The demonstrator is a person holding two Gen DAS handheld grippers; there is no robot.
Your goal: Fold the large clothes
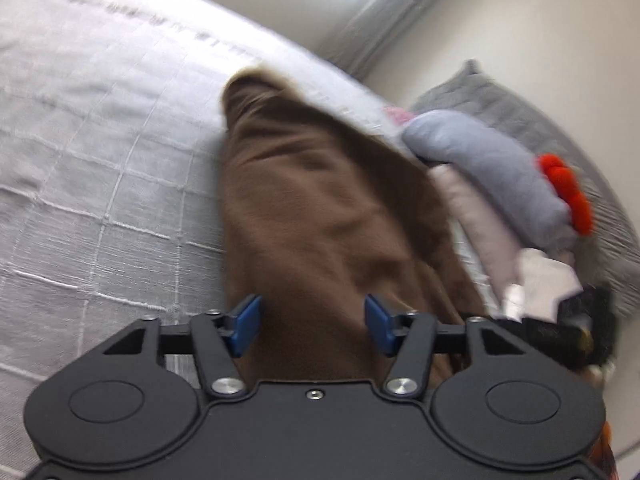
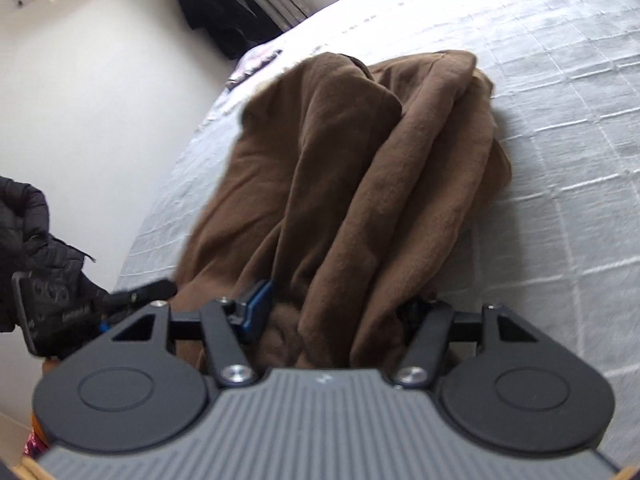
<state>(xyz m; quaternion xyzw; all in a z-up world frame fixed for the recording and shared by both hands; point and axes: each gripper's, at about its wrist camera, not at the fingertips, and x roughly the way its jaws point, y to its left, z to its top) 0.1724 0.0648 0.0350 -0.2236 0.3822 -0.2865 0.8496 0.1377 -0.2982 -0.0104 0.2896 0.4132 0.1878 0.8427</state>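
Your left gripper has its jaws spread wide, the brown garment running between the blue pads toward 12 o'clock across the grey bedspread. Your right gripper's jaws are also parted around bunched brown cloth; whether they pinch it I cannot tell. Folded clothes sit at 2 o'clock.

Left hand-held gripper spread wide; right hand-held gripper likewise.
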